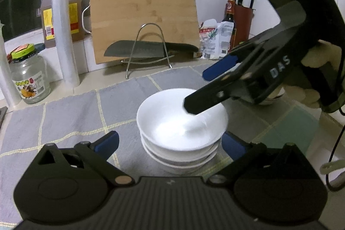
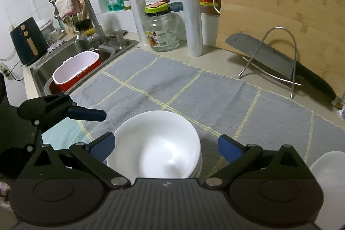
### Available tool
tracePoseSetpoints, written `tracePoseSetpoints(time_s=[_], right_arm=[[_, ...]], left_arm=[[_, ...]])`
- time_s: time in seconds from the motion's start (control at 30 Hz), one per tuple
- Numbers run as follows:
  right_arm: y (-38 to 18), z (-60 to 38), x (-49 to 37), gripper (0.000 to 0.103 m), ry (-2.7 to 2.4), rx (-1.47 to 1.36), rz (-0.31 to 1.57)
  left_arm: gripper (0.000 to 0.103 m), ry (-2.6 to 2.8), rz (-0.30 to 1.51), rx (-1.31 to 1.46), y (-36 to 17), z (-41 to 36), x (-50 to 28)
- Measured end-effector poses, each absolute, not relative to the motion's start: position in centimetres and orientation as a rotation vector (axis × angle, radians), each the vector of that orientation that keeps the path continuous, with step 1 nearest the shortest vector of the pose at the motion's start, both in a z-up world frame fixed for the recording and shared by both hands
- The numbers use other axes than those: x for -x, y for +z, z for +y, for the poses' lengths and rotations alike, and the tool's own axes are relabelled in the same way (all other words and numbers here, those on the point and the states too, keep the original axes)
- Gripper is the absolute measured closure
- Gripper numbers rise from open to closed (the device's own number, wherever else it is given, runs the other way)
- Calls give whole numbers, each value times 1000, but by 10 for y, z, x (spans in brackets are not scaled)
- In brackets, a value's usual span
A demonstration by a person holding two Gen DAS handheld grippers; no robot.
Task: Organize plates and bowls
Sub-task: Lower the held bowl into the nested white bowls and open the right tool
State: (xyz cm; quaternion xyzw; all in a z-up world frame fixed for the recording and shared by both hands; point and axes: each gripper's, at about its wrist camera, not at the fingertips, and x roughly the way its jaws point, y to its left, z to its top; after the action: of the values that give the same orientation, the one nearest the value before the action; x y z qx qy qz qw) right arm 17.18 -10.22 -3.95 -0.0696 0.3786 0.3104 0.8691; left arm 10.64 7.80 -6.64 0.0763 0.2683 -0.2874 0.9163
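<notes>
Both claws gape wide, gripping nothing: the left claw (image 1: 170, 141) and right claw (image 2: 166, 148) flank the stack of white bowls (image 1: 181, 122) on the table's grey cloth (image 2: 194, 83).

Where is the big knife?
The grey-bladed, black-handled cleaver lies across the bent wire rack, in front of the leaning wooden cutting board, behind the grey checked mat.

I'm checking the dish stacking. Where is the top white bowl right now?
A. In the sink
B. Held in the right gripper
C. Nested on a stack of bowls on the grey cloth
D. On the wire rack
C: the top bowl sits nested on the stack on the grey cloth, with no pads pressing it.
</notes>
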Motion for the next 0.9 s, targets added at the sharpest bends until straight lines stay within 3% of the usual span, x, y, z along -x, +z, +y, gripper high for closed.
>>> tracePoseSetpoints(time_s=[0.33,0.9], right_arm=[[-47,-120,-146,0,639,211,785],[-130,-134,-141,0,639,319,930]], left_arm=[[2,-615,654,-176,-83,80,-106],[2,-502,793,-165,-104,71,-97]])
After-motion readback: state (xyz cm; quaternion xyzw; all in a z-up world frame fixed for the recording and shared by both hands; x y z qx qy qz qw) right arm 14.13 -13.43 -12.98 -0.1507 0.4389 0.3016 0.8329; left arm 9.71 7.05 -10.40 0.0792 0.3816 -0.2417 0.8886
